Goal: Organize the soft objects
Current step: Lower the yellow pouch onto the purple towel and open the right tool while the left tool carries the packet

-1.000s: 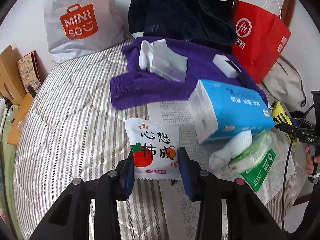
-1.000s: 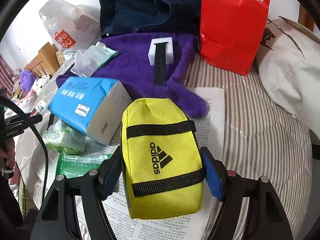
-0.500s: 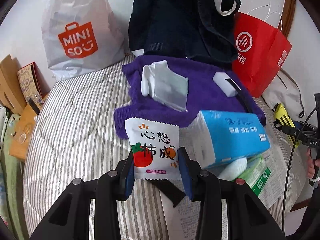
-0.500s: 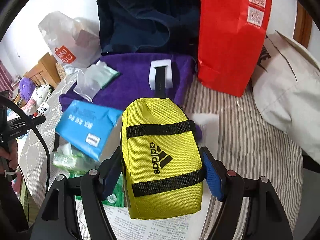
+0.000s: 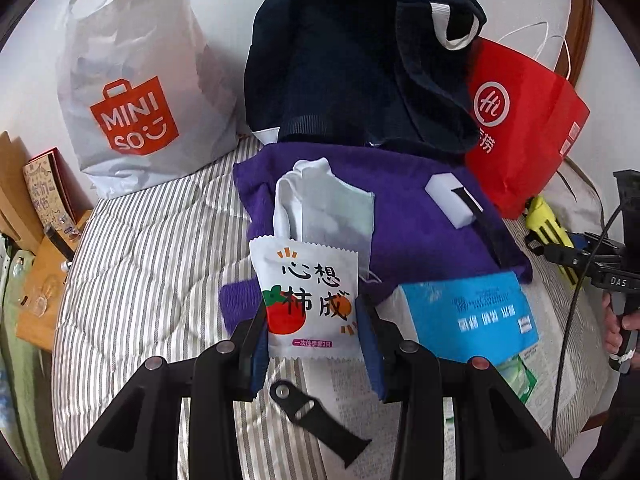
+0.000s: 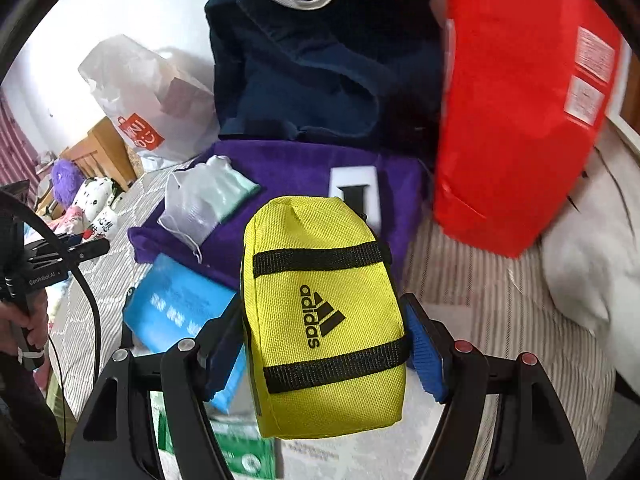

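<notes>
My left gripper (image 5: 312, 340) is shut on a white packet (image 5: 306, 300) printed with a red tomato and black characters, held above the striped bed. My right gripper (image 6: 326, 344) is shut on a yellow adidas pouch (image 6: 320, 312) with black straps, lifted off the bed; the same pouch (image 5: 548, 228) shows at the right edge of the left wrist view. A purple towel (image 5: 412, 232) lies ahead, bearing a white mesh bag (image 5: 324, 208) and a white block with a black strap (image 5: 452, 196). A blue tissue pack (image 5: 468, 312) lies beside it.
A dark navy tote bag (image 5: 360, 80) stands behind the towel, with a red paper bag (image 5: 520, 120) on its right and a white MINISO bag (image 5: 132, 92) on its left. A loose black strap (image 5: 316, 412) lies on the newspaper. A green pack (image 6: 240, 452) and a cream bag (image 6: 592, 248) lie nearby.
Both grippers have risen and moved towards the navy bag with their loads. The tissue pack and green packs have slid lower in both views, and the black strap has come into sight.
</notes>
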The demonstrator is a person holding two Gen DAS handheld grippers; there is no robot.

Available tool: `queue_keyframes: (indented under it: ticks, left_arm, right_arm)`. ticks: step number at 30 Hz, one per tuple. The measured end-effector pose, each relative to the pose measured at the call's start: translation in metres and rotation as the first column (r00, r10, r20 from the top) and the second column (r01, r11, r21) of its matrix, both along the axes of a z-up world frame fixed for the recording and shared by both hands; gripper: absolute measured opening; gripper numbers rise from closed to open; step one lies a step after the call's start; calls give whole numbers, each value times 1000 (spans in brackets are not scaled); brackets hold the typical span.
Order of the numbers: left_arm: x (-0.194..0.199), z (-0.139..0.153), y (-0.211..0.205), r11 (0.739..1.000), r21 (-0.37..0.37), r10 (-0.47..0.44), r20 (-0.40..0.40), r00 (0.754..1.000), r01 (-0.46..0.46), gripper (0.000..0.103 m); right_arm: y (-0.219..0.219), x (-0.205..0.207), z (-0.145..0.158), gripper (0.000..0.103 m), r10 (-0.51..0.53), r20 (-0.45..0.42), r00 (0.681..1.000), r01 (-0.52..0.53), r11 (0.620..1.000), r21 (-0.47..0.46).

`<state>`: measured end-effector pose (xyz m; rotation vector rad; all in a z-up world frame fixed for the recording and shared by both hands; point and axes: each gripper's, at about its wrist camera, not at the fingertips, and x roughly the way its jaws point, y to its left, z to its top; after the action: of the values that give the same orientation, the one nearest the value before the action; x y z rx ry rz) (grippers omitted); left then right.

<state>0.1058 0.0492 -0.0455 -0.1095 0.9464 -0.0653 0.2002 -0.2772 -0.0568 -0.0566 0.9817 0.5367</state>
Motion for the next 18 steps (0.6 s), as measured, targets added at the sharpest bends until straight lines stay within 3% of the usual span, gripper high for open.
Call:
queue_keyframes:
  ticks: [18]
  left_arm:
    - [28, -3, 10, 1000, -16, -6, -5, 1000, 6, 37]
  right_arm:
    - [81, 68, -48, 74, 78, -117, 990, -86, 994, -60]
